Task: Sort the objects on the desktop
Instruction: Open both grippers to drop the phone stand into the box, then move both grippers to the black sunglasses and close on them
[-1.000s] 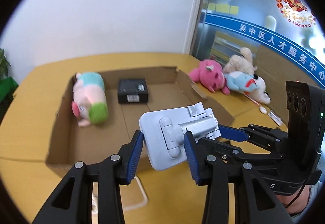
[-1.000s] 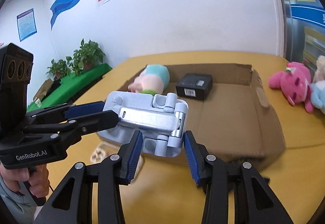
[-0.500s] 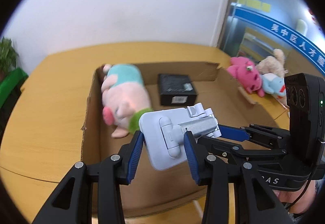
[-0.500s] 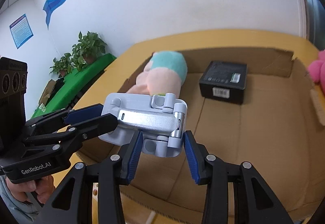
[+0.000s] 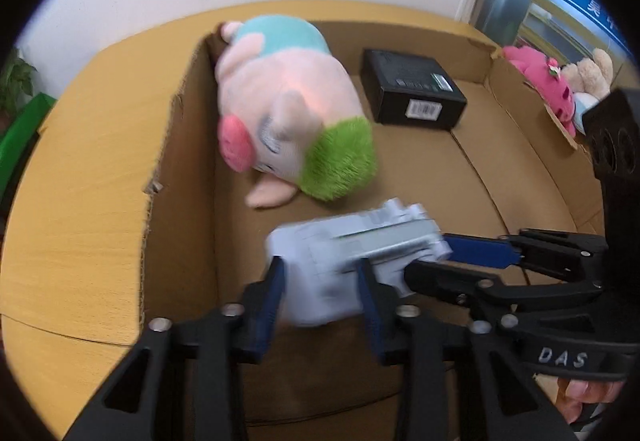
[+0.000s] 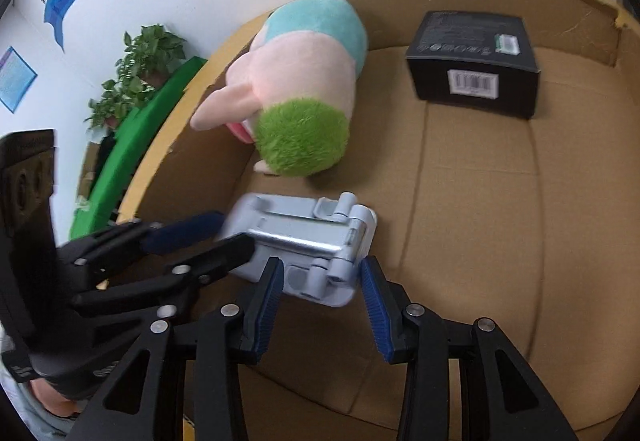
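Both grippers hold one silver-grey folding stand [image 5: 344,261], low over the floor of the cardboard box [image 5: 180,145]. My left gripper [image 5: 322,289] is shut on its near end; the stand is blurred there. My right gripper [image 6: 322,283] is shut on its hinge end [image 6: 320,253]. The left gripper also shows in the right wrist view [image 6: 200,241], and the right gripper in the left wrist view [image 5: 460,261]. A pink plush with teal and green parts [image 5: 288,113] lies in the box just beyond the stand. A black boxed item [image 5: 412,93] sits at the box's back.
The box stands on a yellow wooden table [image 5: 80,177]. Pink and beige plush toys [image 5: 536,81] lie on the table right of the box. Green plants [image 6: 136,81] stand off the table's left side. The box wall [image 6: 188,157] is close on the left.
Both grippers carried the stand forward over the box's front wall and down into the box, toward the pink plush. The grips stayed shut on it.
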The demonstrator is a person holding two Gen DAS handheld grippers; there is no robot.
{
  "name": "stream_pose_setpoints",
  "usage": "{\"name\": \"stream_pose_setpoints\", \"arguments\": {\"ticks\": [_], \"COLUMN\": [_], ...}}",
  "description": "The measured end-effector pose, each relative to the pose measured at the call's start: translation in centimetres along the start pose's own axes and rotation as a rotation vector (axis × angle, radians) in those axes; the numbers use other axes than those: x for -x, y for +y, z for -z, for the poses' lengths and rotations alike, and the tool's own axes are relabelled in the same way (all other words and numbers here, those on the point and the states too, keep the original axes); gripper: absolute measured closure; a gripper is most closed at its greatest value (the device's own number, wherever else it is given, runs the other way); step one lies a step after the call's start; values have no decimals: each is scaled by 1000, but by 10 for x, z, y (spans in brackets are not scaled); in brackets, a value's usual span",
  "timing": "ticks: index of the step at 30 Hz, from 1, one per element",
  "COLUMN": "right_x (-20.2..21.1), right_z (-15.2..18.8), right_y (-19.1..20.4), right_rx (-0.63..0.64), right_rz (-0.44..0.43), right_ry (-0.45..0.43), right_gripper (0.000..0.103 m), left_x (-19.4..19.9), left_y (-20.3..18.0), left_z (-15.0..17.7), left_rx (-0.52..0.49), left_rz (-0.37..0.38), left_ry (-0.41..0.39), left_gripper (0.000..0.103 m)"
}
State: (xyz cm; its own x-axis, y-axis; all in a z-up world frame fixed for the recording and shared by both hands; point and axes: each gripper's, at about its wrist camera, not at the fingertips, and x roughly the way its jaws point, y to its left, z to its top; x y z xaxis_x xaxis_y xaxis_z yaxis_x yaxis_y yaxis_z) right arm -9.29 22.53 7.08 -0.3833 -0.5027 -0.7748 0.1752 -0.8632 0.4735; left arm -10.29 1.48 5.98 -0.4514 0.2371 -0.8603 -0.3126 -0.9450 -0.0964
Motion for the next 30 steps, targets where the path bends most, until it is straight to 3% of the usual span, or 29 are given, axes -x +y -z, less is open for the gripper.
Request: {"name": "stream_pose_setpoints", "arguments": {"ticks": [3, 6, 8, 10, 13, 15, 19, 26, 30], "right_x": [7, 33, 58, 83, 109, 124, 149, 186, 207], "right_z": [5, 13, 21, 34, 50, 61, 76, 102, 125], "right_y": [2, 3, 4, 8, 13, 14, 9, -18, -61], "right_rx": [21, 51, 79, 125, 193, 216, 229, 254, 269], "right_rz": [-1, 40, 74, 131, 194, 220, 228, 178, 154], "right_ry": [-11, -75, -140, -209, -273, -309, -349, -348, -297], "right_gripper": [63, 43, 25, 17, 15, 15, 15, 15, 15], "left_x": [-3, 15, 36, 59, 96, 119, 135, 135, 131], "left_y": [3, 1, -3, -11, -27, -42, -67, -92, -106], "left_z": [4, 12, 18, 24, 38, 49, 54, 61, 78], "left_rx": [16, 19, 11, 3, -2, -16, -35, 1, -18], "left_rz": [-13, -9, -26, -51, -83, -89, -100, -26, 7], "left_ry": [10, -33, -96, -173, -320, -420, -488, -468, -443], "left_gripper": [77, 74, 72, 62, 33, 26, 24, 24, 24]}}
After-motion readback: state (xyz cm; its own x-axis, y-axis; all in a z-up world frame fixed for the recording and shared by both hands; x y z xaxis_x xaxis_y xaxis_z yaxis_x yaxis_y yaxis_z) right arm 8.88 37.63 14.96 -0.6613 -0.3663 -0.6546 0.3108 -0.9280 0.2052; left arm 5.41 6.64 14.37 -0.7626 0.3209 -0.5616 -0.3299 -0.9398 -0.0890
